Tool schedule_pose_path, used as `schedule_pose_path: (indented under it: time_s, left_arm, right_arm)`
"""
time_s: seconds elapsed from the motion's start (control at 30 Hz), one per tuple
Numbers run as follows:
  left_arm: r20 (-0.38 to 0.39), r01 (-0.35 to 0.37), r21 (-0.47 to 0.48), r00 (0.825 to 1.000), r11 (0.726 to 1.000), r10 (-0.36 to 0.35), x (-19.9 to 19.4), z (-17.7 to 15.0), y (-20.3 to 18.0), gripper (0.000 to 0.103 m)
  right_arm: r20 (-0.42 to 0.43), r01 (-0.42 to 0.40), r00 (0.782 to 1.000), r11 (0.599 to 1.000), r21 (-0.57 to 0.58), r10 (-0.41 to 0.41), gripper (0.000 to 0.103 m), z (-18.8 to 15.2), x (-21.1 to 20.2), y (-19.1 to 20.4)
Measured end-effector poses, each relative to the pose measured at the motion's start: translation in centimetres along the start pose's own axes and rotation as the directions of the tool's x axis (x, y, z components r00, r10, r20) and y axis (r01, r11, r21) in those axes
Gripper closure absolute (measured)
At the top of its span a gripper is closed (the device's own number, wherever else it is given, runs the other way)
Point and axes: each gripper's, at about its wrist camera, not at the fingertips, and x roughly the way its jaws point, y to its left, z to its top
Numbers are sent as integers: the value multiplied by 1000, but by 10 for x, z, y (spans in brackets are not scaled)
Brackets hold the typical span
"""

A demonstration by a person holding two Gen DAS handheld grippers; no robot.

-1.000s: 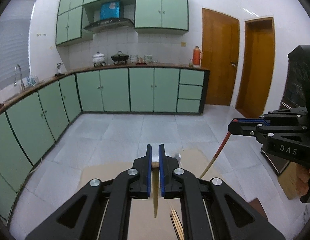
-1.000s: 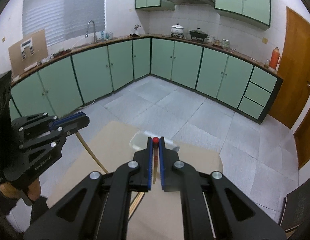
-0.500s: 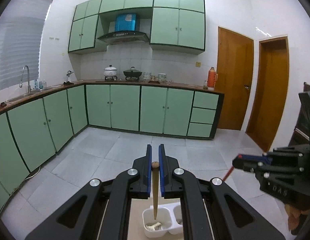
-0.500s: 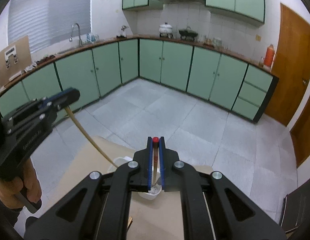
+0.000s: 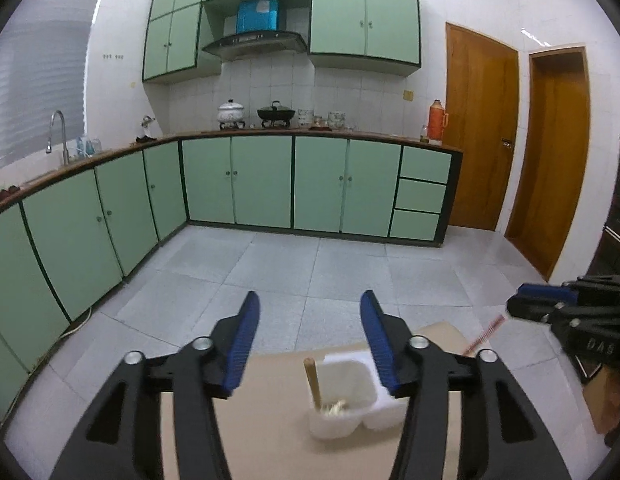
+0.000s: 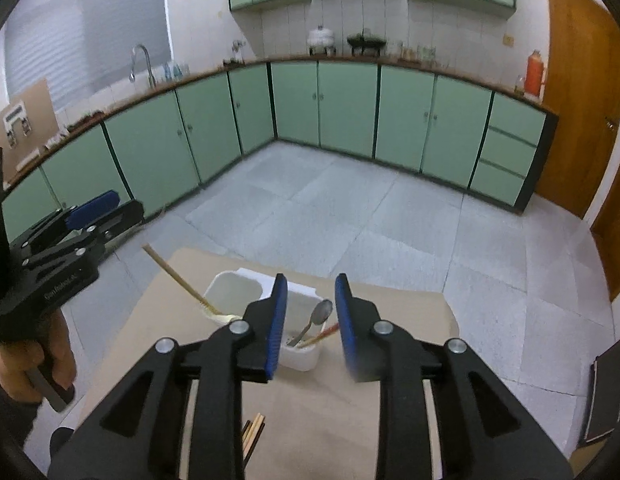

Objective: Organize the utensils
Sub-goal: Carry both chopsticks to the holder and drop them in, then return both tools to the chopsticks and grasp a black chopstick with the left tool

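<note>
A white two-compartment holder [image 5: 351,392] [image 6: 246,300] stands on a tan table [image 5: 270,420] [image 6: 329,400]. My left gripper [image 5: 308,340] is open and empty above it. A wooden-handled utensil [image 5: 313,380] [image 6: 178,278] leans in the left compartment. My right gripper [image 6: 311,320] is open and empty over the right compartment, which holds a metal spoon [image 6: 315,320] and a red-ended utensil [image 6: 321,334] [image 5: 483,334]. Each gripper shows in the other's view: the right one [image 5: 565,312], the left one [image 6: 70,236].
Several chopsticks [image 6: 252,436] lie on the table near the front. Green cabinets [image 5: 270,180] line the far walls across a tiled floor. Wooden doors [image 5: 549,152] stand at the right. A dark object [image 6: 605,392] sits at the right edge.
Both grippers have opened and let go of their utensils, which now stand in the white holder. Both have drawn back a little.
</note>
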Motion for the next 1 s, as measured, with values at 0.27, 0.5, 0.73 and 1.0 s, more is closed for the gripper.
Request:
schedule_pose_path:
  time_s: [0.27,0.5,0.73,1.0]
  left_arm:
    - [-45,5,92,999,996,-1,-97,-106,-4,30]
    - [-197,68,103,979,992,-47,-141,-227,-24,29]
    - [-217,38,53,976,998,-25,-163,-271,-24,29]
    - [-263,73,46,963,996,-58,-163,-293,-35,29]
  right_arm:
    - [59,-6,998,1000,7,6,68,-150,-57,22]
    - [-110,-52,992,999,15,53,68,-310,-46,73]
    - [-144,-114,984,993,-28,109,65,-354,-44,116]
    - [-142,-33,989,999,-33,28,61,-345,-36,96]
